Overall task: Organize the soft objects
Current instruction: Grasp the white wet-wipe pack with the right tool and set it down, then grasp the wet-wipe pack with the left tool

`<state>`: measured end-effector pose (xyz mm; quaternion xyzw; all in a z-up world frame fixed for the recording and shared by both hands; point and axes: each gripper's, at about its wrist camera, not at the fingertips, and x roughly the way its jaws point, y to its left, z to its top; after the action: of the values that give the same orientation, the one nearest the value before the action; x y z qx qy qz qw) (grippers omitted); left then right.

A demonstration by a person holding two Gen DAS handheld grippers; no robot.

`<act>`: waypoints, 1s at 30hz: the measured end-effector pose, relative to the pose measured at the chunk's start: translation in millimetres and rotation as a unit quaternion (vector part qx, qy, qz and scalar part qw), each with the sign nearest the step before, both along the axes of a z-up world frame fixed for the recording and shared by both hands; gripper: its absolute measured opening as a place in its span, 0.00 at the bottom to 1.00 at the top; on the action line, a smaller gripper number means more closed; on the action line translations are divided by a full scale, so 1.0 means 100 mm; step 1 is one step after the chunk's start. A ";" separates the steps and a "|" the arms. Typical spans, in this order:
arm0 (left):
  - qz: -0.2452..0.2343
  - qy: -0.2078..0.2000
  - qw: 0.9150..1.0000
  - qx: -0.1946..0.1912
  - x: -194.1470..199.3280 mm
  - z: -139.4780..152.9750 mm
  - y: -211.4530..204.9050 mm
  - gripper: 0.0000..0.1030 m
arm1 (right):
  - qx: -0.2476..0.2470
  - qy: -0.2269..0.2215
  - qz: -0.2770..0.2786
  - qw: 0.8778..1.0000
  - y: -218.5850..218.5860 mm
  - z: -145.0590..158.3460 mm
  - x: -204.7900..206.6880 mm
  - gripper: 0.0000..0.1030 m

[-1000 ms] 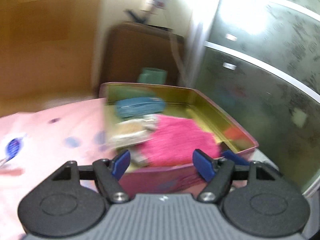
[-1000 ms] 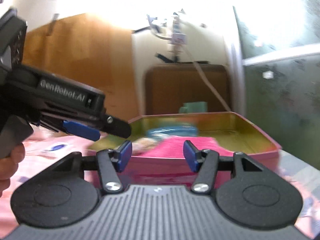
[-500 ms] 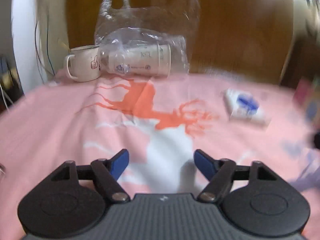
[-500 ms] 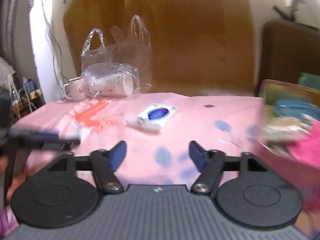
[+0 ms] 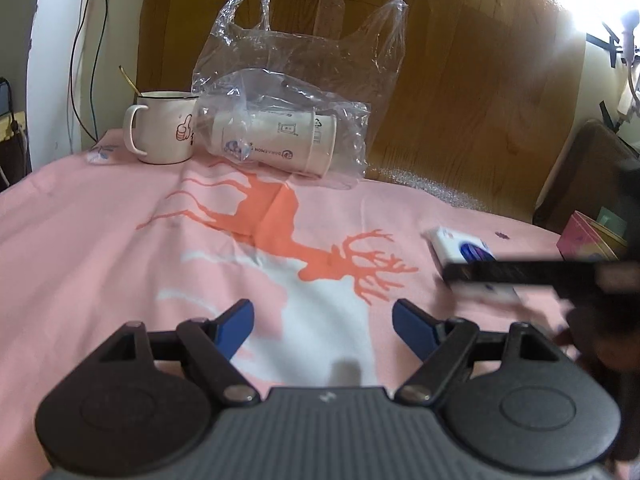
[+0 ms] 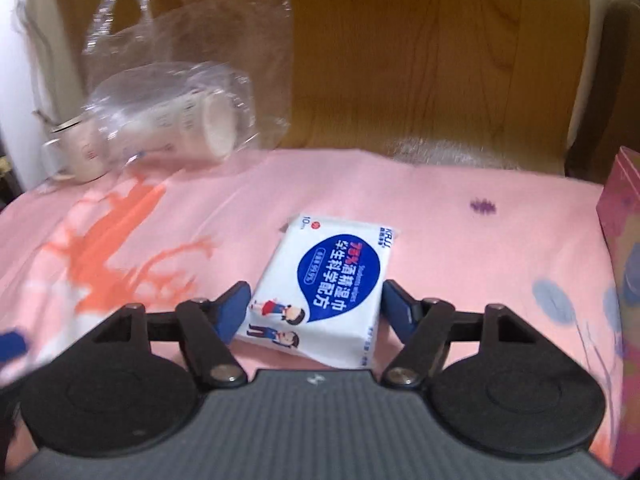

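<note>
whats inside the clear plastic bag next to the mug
A stack of white paper cups lies on its side inside the clear plastic bag. How many cups are nested cannot be seen, and the crumpled plastic hides anything behind them.

Bright light glares in the top right corner of the left view, and the right view looks blurry.

Black tool [image 6: 314,306] — blue fingertips [image 6: 232,310]
</note>
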<state>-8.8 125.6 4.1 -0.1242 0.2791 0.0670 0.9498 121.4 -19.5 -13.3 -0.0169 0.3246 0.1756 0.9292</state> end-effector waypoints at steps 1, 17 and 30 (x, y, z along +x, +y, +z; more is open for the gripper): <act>-0.001 0.001 1.000 -0.001 0.00 0.00 0.00 0.76 | 0.003 0.004 0.009 1.000 -0.06 0.01 -0.09 0.71; -0.179 0.054 0.982 0.011 -0.17 0.08 -0.95 0.86 | 0.001 -0.063 0.017 0.998 -1.22 -0.09 -2.12 0.78; -0.262 0.120 0.954 -0.077 -0.28 0.10 -1.63 0.77 | -0.026 -0.092 0.015 0.995 -1.46 -0.16 -2.26 0.78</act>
<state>-37.0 -37.8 13.6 -0.1102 0.4177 -0.1919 0.8812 -104.5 -165.8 -29.7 -0.0624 0.2417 0.1784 0.9518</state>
